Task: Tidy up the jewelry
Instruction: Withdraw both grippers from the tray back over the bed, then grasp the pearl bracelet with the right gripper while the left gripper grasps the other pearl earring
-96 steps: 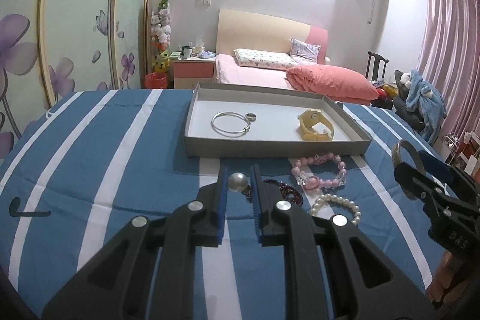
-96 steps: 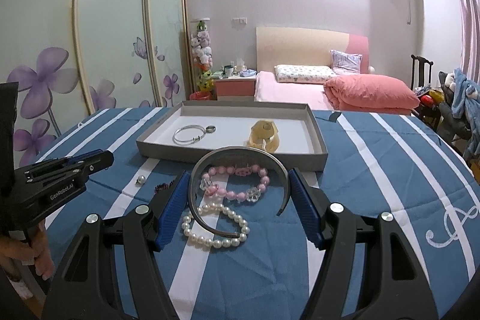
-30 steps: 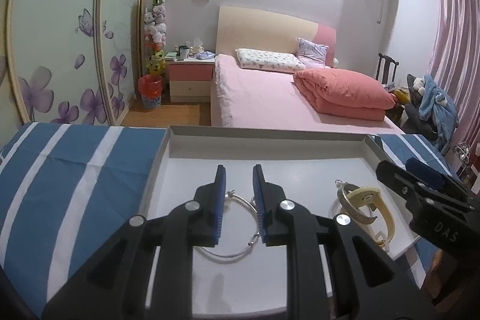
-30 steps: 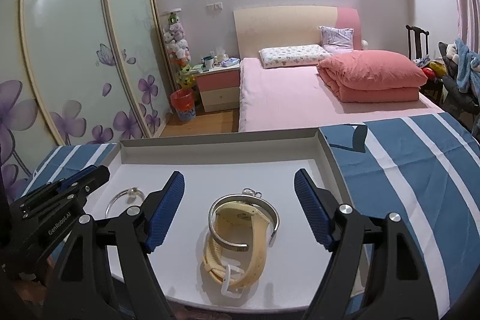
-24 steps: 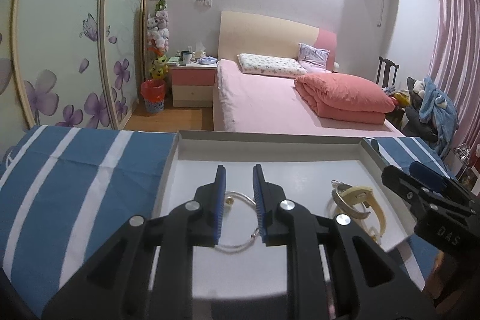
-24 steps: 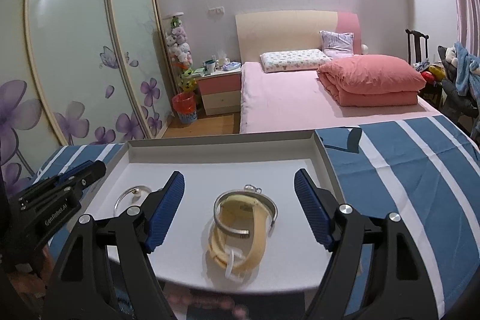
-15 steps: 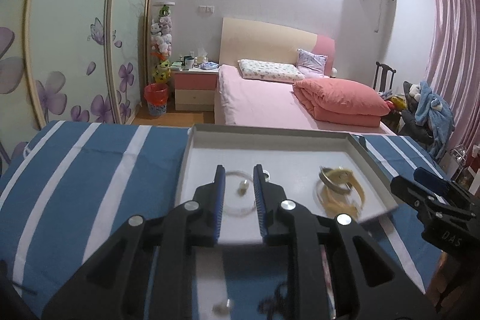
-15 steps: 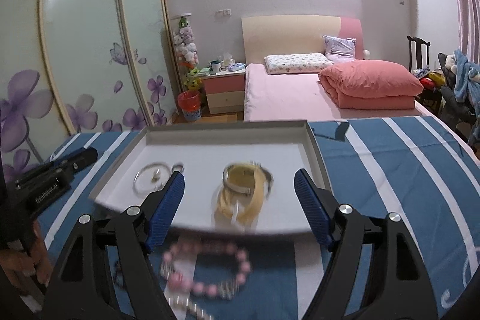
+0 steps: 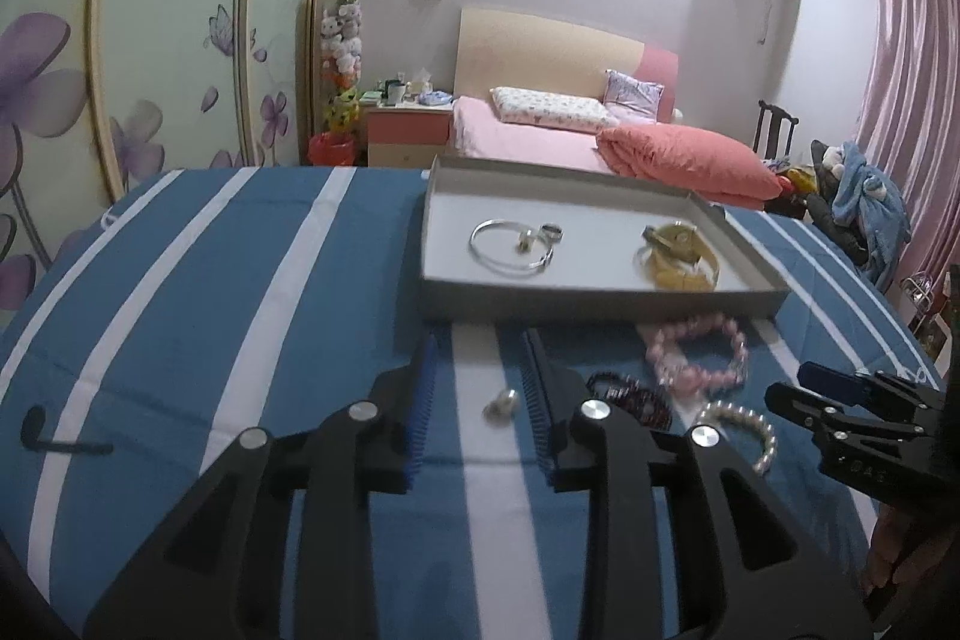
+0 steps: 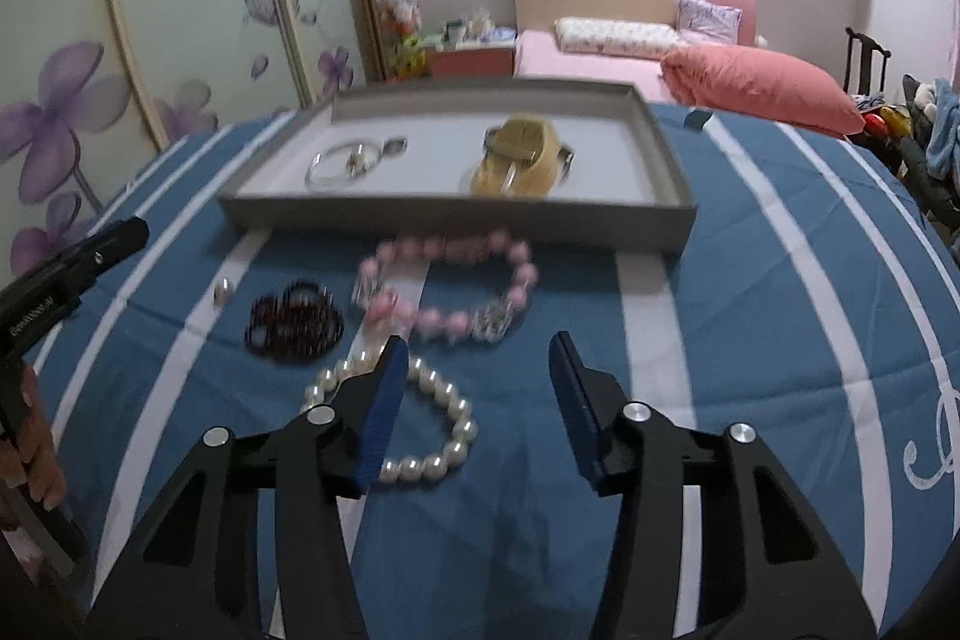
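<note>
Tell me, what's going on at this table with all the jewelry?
A person with a gripper in each hand is sorting jewelry into a grey tray. A silver bangle and a yellow watch already lie inside. The left gripper, opening, frames a small pearl piece. The right gripper, closing, hangs empty beside a pearl bracelet.

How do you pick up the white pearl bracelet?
The pearl bracelet lies flat as an open loop on the striped cloth. Probably best to come down from above and pinch one side of the strand, one finger inside the loop and one outside. The right gripper hovers nearest, jaws closing, nothing between.
</note>
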`<state>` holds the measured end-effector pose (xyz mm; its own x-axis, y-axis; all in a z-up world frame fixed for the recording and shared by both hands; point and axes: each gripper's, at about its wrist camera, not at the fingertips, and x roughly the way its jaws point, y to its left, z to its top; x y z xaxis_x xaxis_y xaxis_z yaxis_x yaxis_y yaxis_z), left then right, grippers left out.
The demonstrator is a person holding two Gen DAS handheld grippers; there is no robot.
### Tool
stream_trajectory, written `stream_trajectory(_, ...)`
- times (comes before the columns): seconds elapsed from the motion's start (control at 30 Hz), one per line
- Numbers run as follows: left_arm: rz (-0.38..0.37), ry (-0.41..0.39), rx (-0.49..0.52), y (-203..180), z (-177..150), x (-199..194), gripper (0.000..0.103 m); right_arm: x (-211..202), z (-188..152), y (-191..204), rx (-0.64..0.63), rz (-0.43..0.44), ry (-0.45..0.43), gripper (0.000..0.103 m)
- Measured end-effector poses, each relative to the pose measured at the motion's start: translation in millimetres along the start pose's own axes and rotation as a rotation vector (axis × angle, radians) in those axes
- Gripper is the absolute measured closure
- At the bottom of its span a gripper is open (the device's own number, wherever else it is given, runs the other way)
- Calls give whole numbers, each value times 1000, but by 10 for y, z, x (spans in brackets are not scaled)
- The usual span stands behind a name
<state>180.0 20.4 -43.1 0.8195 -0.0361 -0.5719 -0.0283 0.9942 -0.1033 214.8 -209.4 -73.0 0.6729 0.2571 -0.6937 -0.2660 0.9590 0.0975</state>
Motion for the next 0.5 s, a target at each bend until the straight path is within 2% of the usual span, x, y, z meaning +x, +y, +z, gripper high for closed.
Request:
stream_trajectory(0.27, -3, 40, 24, 82, -120, -47, 65, 221, -125, 102, -48, -22, 114, 63)
stream_trajectory(0.33, -8, 51, 31, 74, -133, -32, 65, 213, -125, 101, -53, -27, 113, 69)
stream_trajectory(0.4, -15, 62, 35, 62, -152, -14, 65, 198, -132, 111, -60, -18, 114, 87)
stream_trajectory(0.5, -30, 82, 40, 37, -167, 35, 63, 186, -135, 100, -63, -16, 121, 92)
